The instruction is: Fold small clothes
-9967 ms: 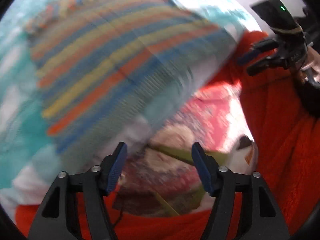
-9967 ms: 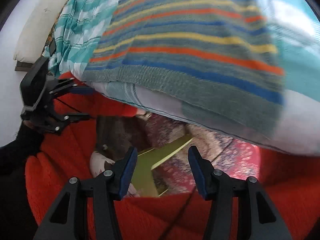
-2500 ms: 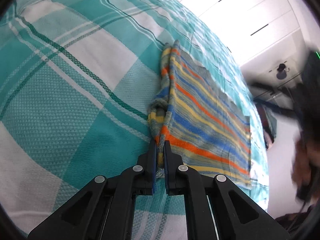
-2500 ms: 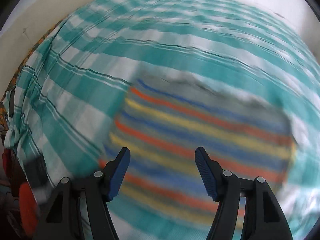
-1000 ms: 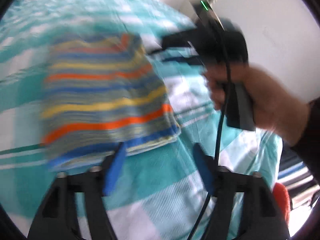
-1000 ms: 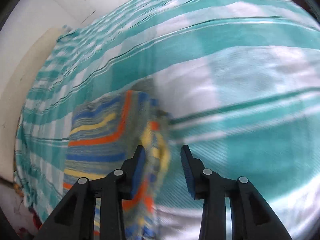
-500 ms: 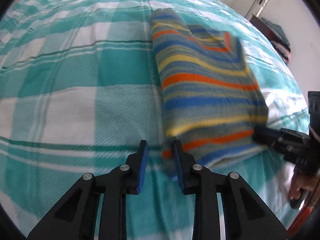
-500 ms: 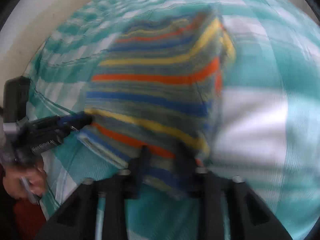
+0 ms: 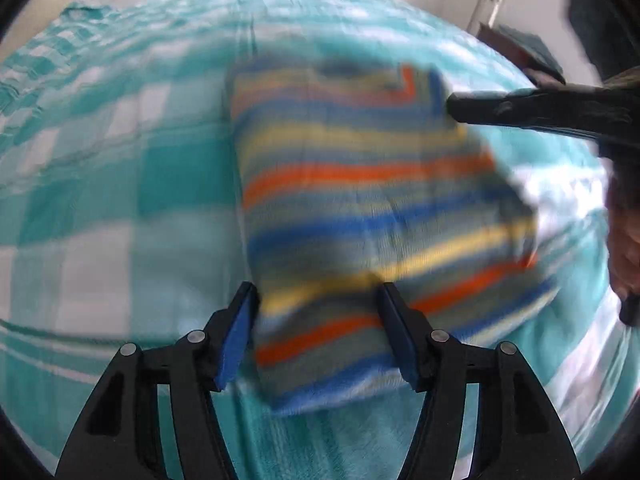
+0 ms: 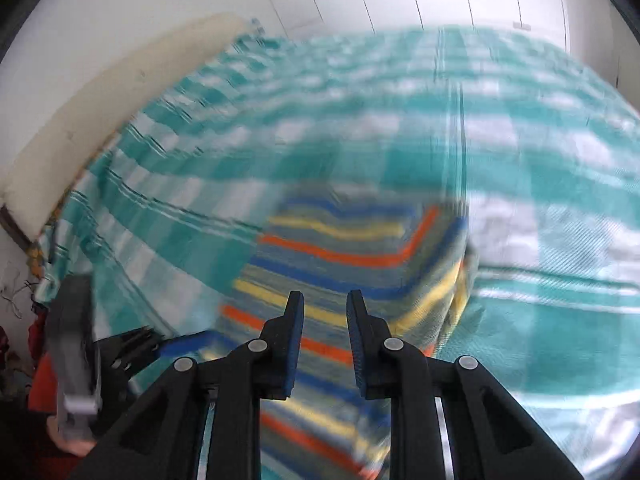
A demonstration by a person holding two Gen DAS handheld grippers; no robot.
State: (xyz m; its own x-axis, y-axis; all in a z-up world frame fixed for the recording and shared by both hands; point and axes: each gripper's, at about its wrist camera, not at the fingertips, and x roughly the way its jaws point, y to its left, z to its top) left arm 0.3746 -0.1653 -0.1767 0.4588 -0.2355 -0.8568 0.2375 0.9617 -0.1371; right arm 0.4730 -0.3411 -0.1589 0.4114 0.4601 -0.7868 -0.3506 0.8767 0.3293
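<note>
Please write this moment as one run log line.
garment: striped sweater folded on checked bedspread | left gripper: open, just widened | right gripper: open, narrow, empty

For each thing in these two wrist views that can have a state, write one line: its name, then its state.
Striped garment: folded into a compact stack, lying on the bed.
Checked bedsheet: spread over the bed, under the garment.
Left gripper: jaws apart, just been opening, over the garment's near end, gripping nothing.
Right gripper: jaws narrowly apart, nothing visibly held.

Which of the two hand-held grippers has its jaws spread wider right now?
The left hand-held gripper: its jaws have just opened and stand wide over the striped garment. The right hand-held gripper shows only a narrow gap, gripping nothing.
</note>
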